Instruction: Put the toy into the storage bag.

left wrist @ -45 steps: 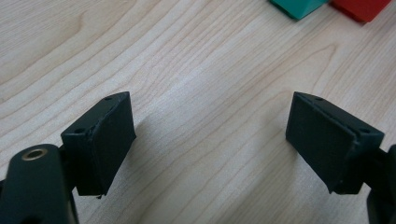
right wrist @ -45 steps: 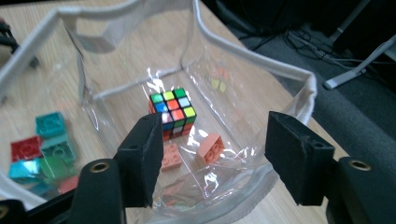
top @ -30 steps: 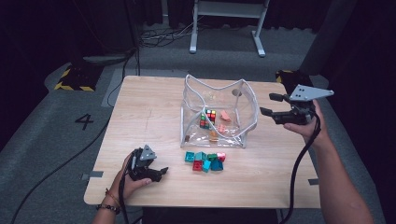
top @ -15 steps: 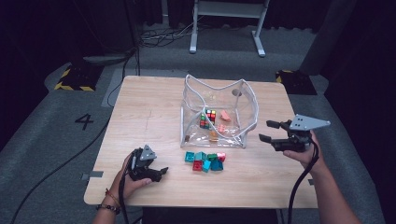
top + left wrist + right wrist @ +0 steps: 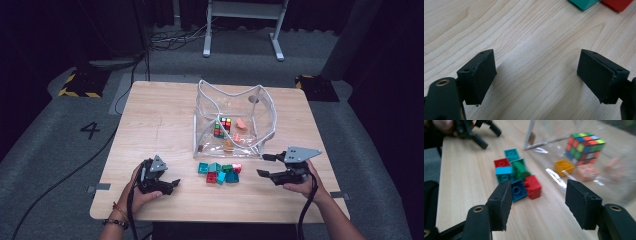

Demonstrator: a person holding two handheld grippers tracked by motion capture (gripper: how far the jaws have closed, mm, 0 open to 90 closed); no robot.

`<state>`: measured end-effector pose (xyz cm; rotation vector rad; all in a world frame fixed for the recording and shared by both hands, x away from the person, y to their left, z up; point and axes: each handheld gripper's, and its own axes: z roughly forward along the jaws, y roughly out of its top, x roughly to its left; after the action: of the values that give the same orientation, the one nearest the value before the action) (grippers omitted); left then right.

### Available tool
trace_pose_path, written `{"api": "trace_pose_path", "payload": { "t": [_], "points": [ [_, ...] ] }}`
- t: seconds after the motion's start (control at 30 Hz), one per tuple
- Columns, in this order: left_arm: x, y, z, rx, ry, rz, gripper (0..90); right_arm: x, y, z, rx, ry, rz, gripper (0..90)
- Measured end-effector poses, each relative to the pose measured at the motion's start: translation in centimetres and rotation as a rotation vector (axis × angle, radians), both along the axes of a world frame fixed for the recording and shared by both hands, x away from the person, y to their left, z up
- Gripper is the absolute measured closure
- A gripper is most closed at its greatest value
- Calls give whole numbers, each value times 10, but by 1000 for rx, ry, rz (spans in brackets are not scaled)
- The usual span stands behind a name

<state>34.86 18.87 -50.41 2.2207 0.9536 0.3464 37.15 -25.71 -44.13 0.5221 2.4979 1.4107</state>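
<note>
A heap of glossy plastic bricks (image 5: 219, 173), studded and square, lies on the pale wood-grain worktop (image 5: 160, 125) just before a crinkled clear bag (image 5: 232, 117). The right gripper (image 5: 265, 165), beside the heap, has been closing its jaws, nothing between them. The left gripper (image 5: 172, 184) rests spread apart, empty. Bag contents blur behind glare. Grey floor, dark surroundings.

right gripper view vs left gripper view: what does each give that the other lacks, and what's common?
Right gripper view alone: the clear bag with a puzzle cube, an orange brick and pink pieces inside, plus the blue brick and green brick; right gripper open. Left gripper view alone: left gripper open over bare wood. Both: the table, a teal brick and a red brick.
</note>
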Motion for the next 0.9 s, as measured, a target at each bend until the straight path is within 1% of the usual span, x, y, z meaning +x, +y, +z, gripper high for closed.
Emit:
{"api": "trace_pose_path", "payload": {
  "t": [0.13,0.23,0.27,0.3,0.33,0.37,0.4,0.43,0.47,0.5,0.53,0.57,0.6,0.7,0.73,0.8,0.83,0.87,0.9],
  "points": [
    [0,0,0,0,1,-1,157,-3,24,-16,-46,14,60,383],
    [0,0,0,0,2,-1,157,-5,41,-29,-72,40,112,380],
    [0,0,0,0,0,0,157,-5,44,-31,-91,40,117,378],
    [0,0,0,0,0,0,157,-7,49,-34,-112,51,118,377],
    [0,0,0,0,0,0,157,-6,53,-37,-109,46,136,378],
    [0,0,0,0,0,0,157,-7,57,-39,-122,52,142,378],
    [0,0,0,0,0,0,157,-7,61,-41,-131,56,135,376],
    [0,0,0,0,0,0,157,-6,64,-42,-142,47,139,375],
    [0,0,0,0,0,0,157,-6,66,-43,-150,42,139,374],
    [0,0,0,0,0,0,157,-5,68,-43,-160,49,132,374],
    [0,0,0,0,1,0,157,-3,70,-44,-166,34,142,375],
    [0,0,0,0,0,-1,157,-3,70,-44,-173,44,133,376],
    [0,0,0,0,0,0,157,-1,71,-44,-178,25,143,378],
    [0,0,0,0,1,0,157,4,72,-43,-183,21,142,380],
    [0,0,0,0,0,0,157,5,73,-43,-176,30,134,382],
    [0,0,0,0,0,0,157,7,75,-43,-179,28,147,388],
    [0,0,0,0,0,0,157,9,75,-43,-188,18,162,391],
    [0,0,0,0,0,0,157,9,76,-44,-197,17,175,394],
    [0,0,0,0,0,0,157,8,78,-45,-191,21,178,395]
  ]
}}
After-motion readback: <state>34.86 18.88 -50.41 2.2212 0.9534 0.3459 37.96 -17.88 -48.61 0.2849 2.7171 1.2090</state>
